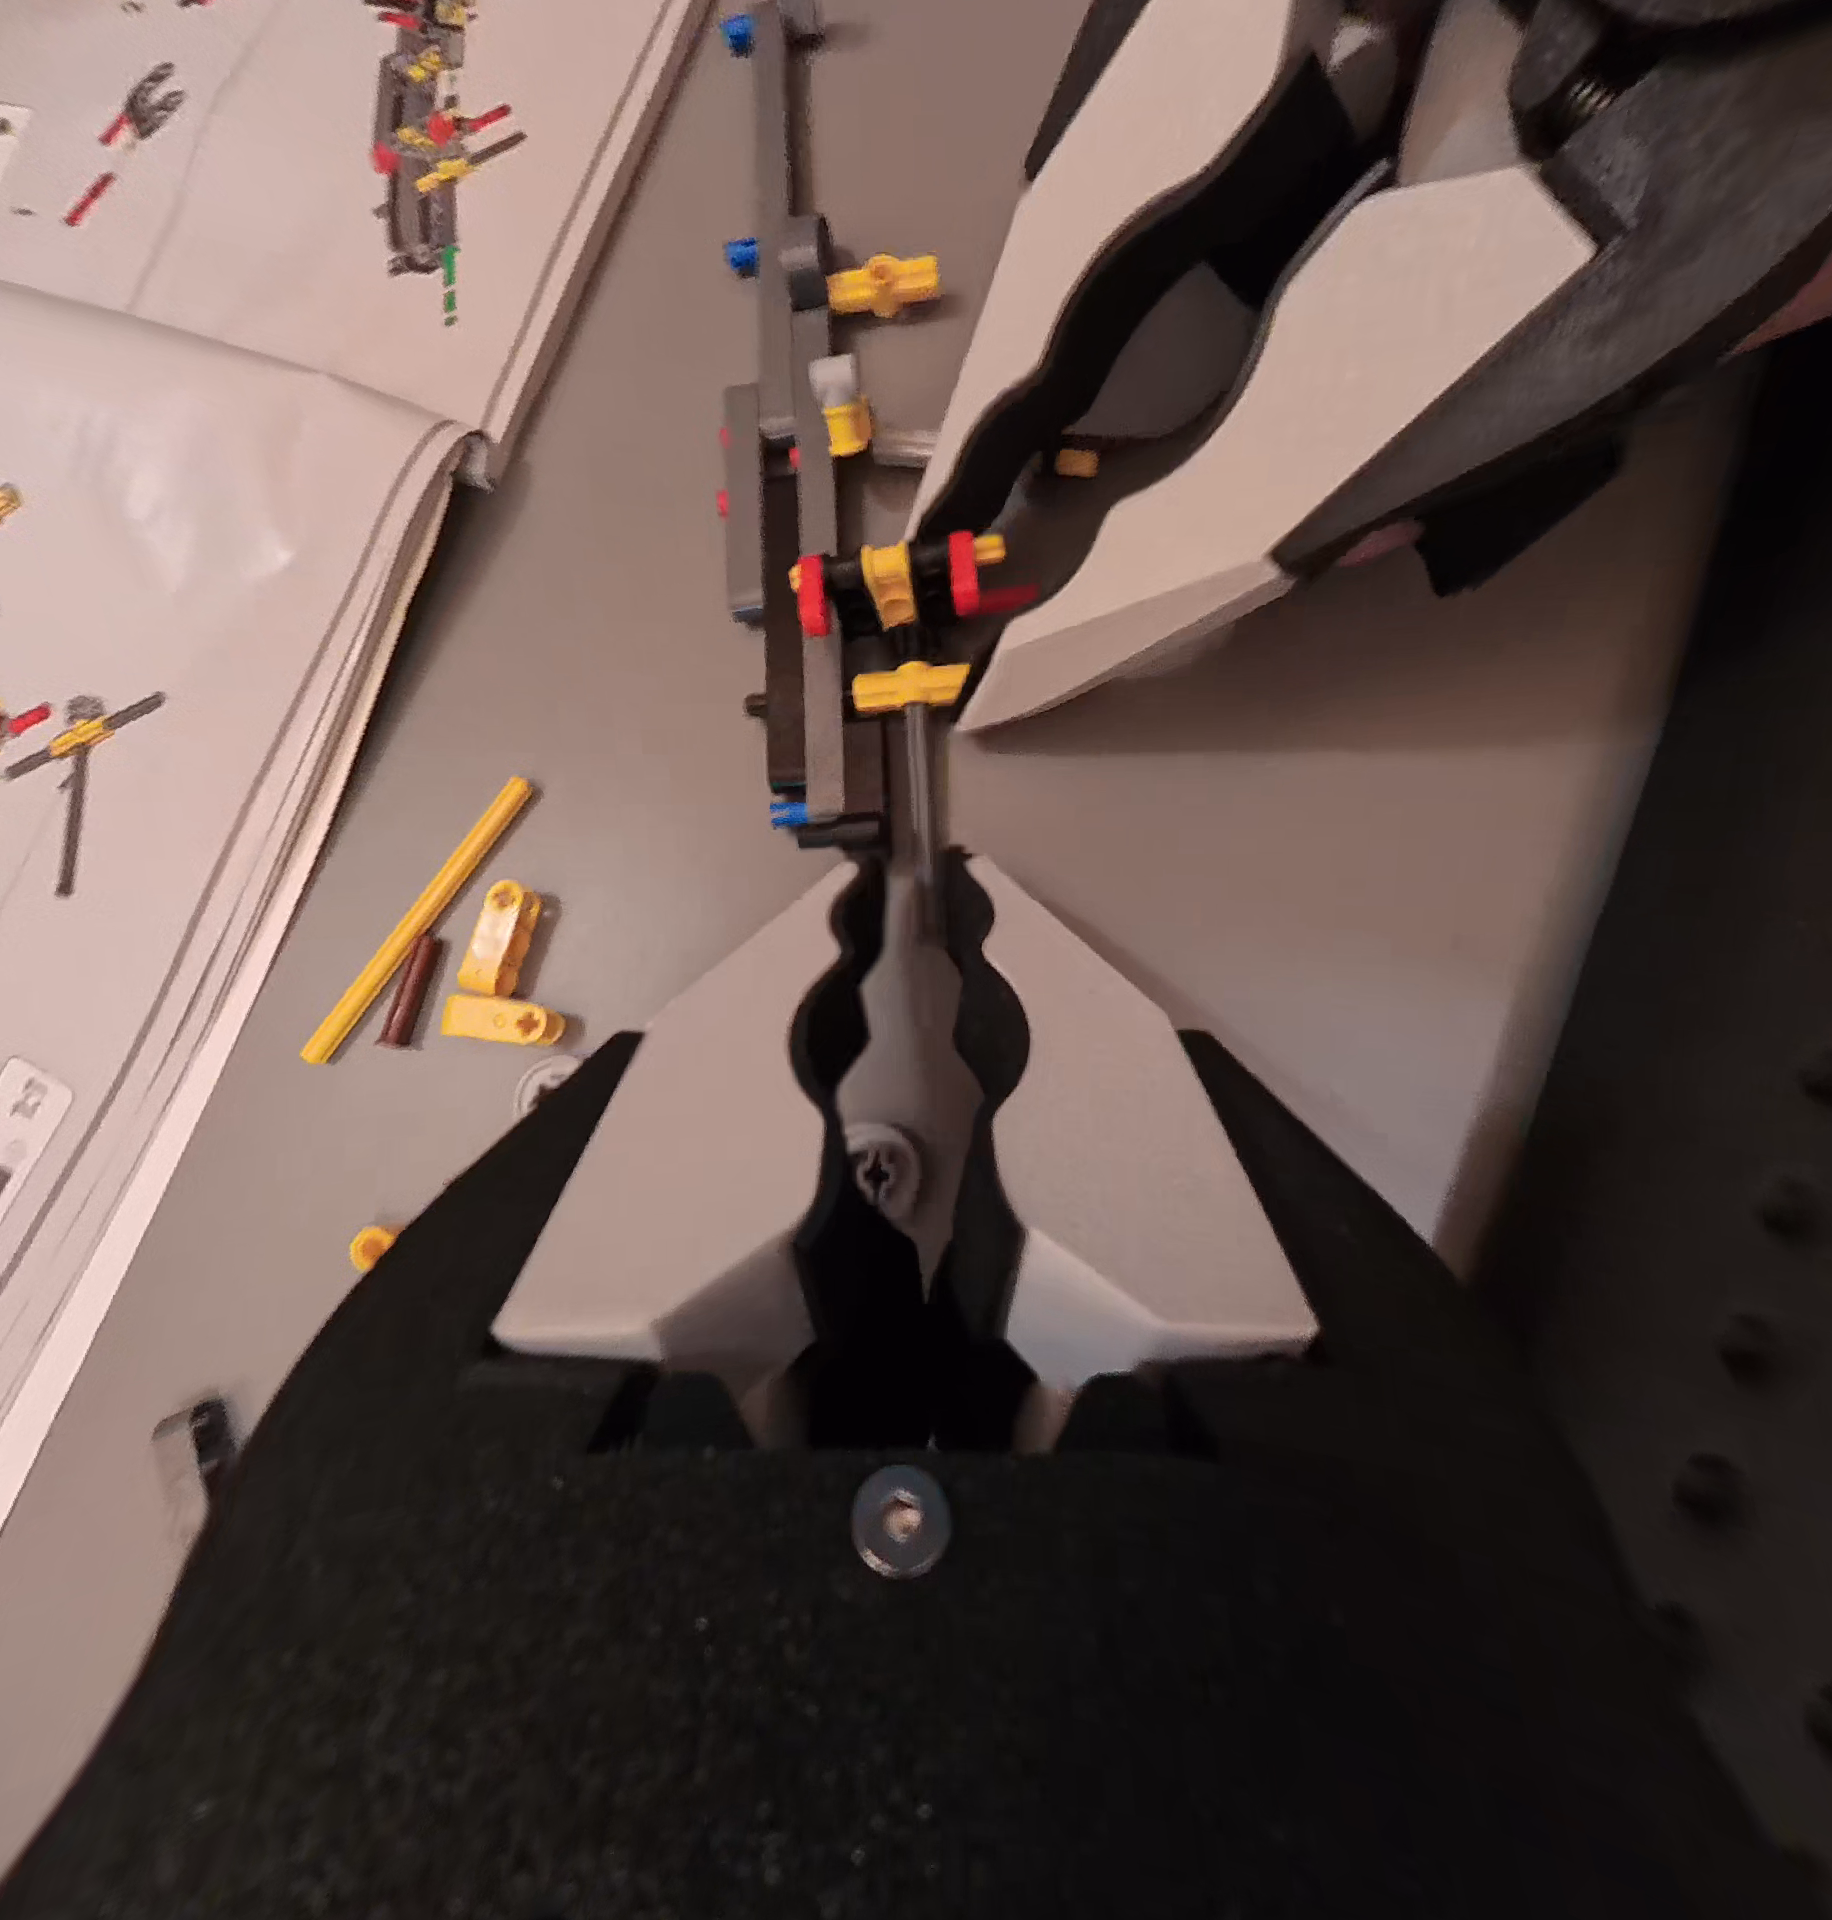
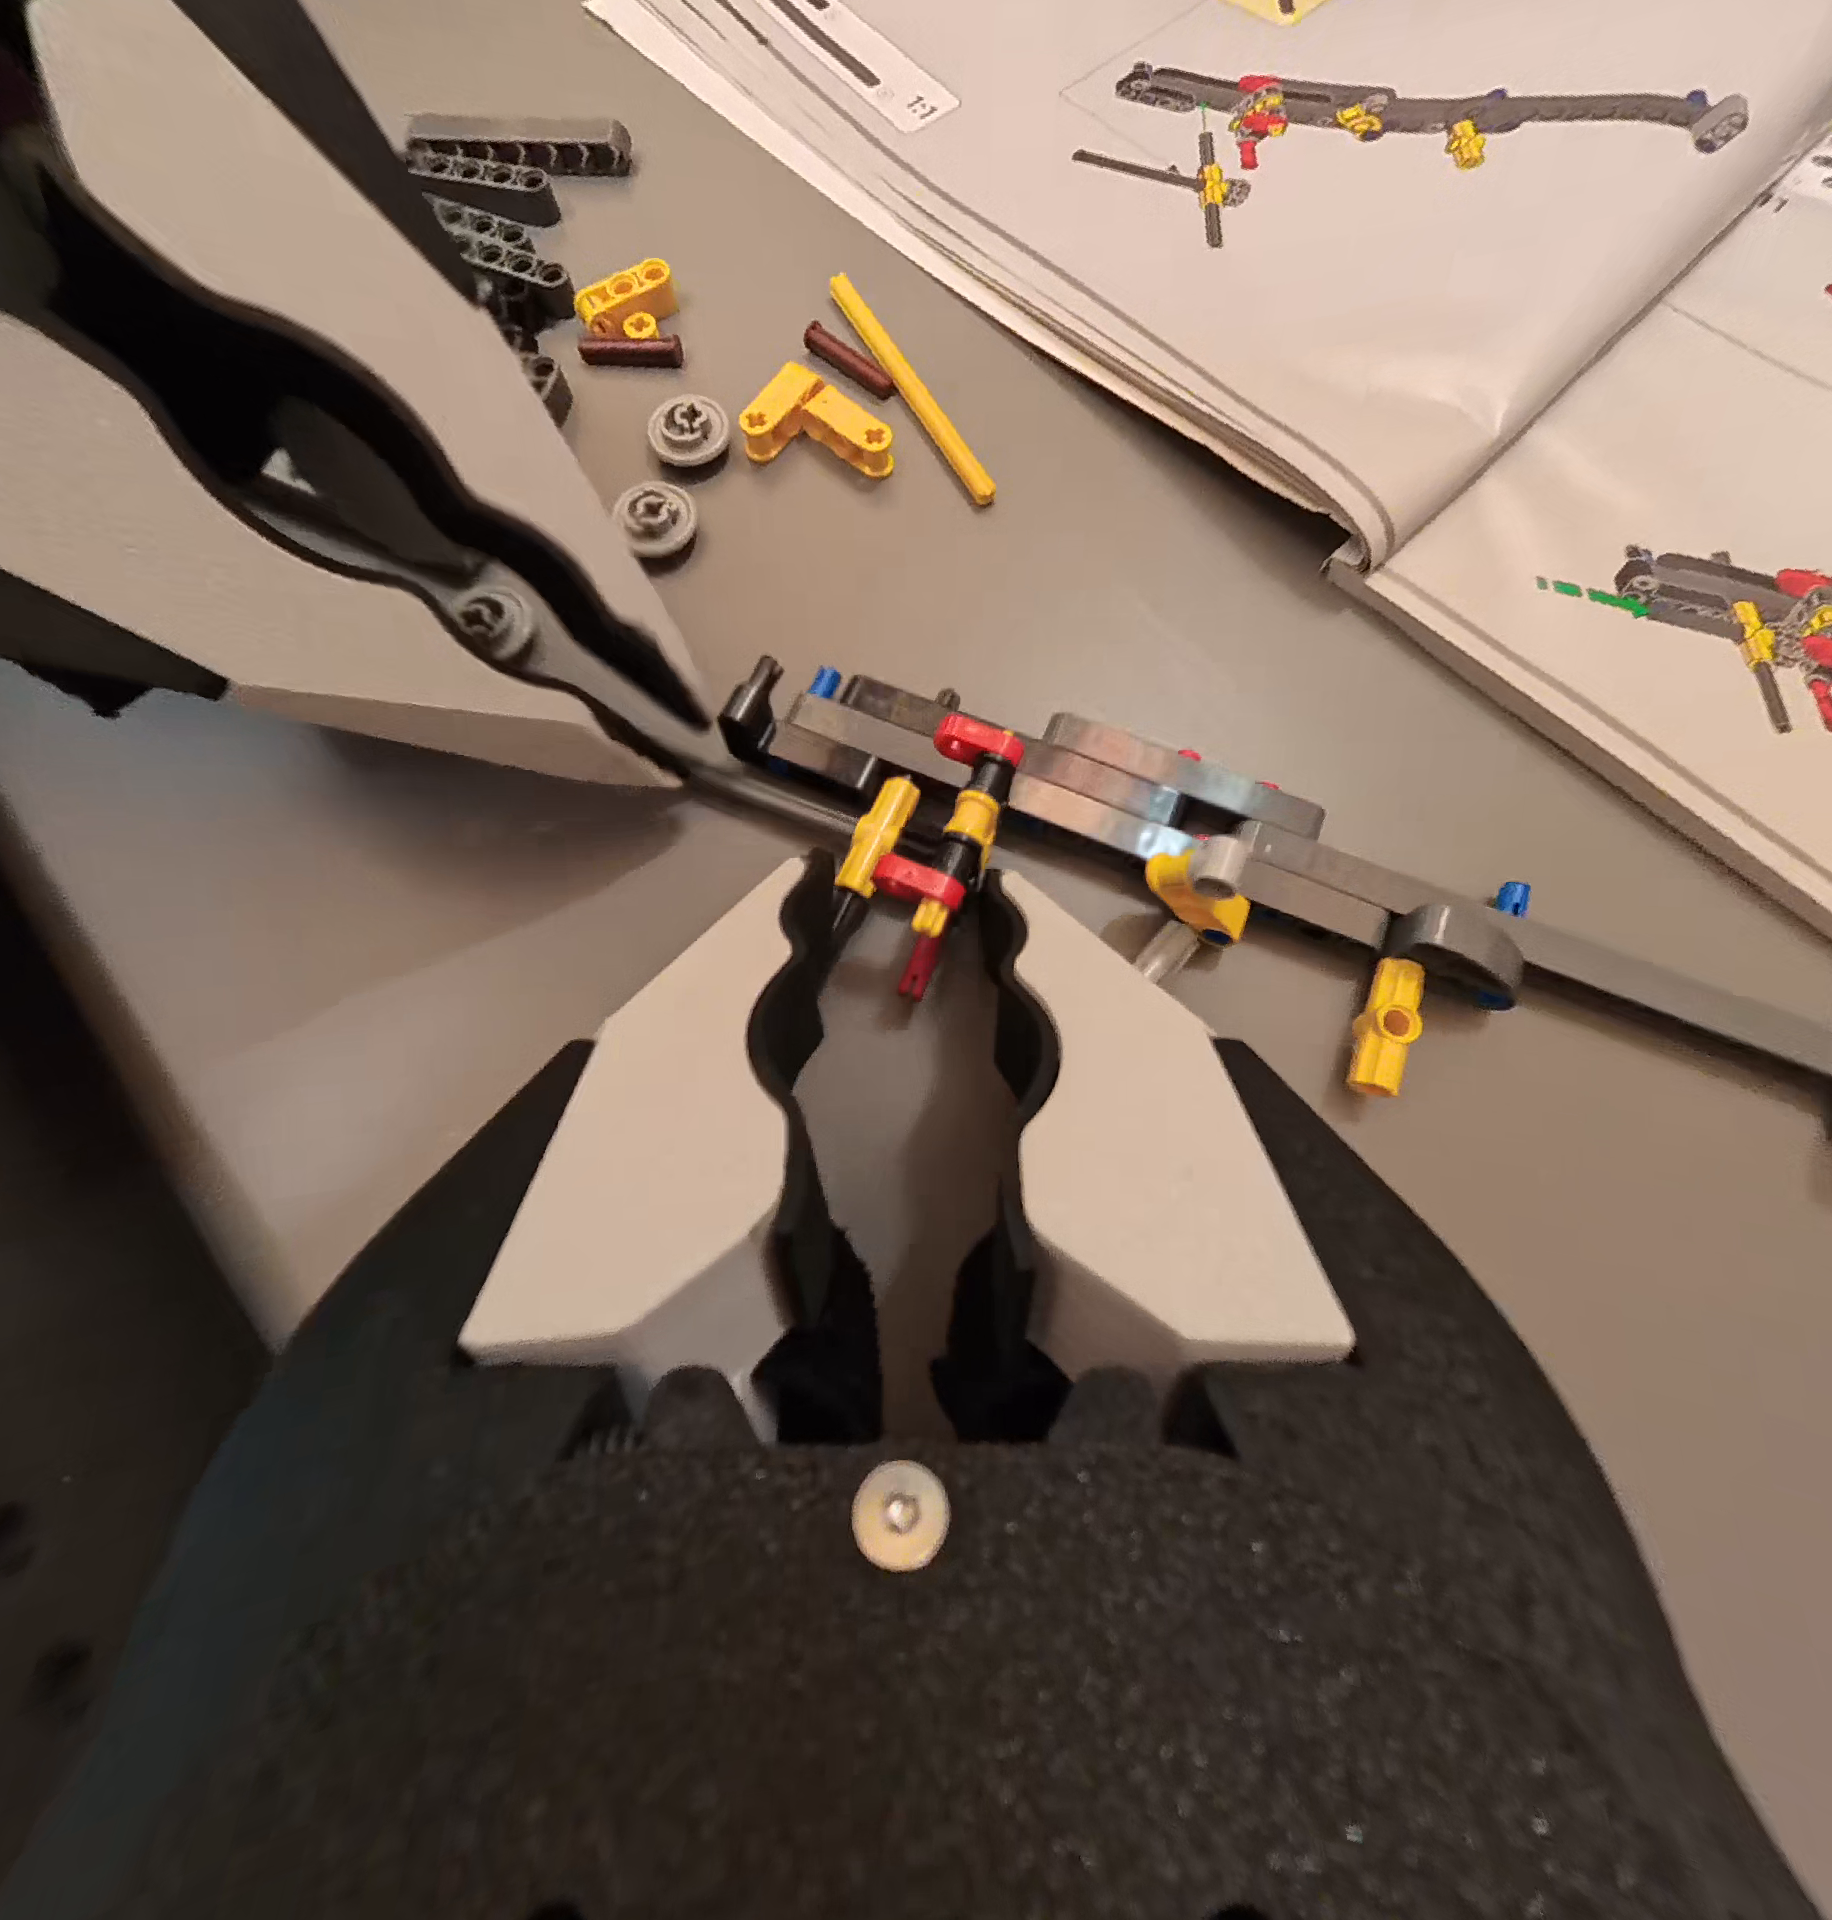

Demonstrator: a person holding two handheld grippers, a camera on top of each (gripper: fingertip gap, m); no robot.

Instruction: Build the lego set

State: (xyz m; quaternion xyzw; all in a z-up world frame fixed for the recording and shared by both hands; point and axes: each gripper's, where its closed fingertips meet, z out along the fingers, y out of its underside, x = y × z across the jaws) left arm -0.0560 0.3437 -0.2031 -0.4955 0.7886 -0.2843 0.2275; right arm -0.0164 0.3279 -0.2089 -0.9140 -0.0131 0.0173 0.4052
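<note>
On the desk [image 2: 1151,582] our half-built lego arm [image 2: 1099,790] lies; left claw [image 1: 917,883] pinches its black axle [image 1: 917,790], right claw [image 2: 896,894] grips the red-yellow joint [image 2: 943,831]; loose parts [image 2: 818,416] remain.

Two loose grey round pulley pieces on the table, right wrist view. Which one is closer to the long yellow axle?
The upper grey round pulley piece, beside the yellow L-shaped connectors. The other grey pulley lies lower left, farther from the long yellow axle.
</note>
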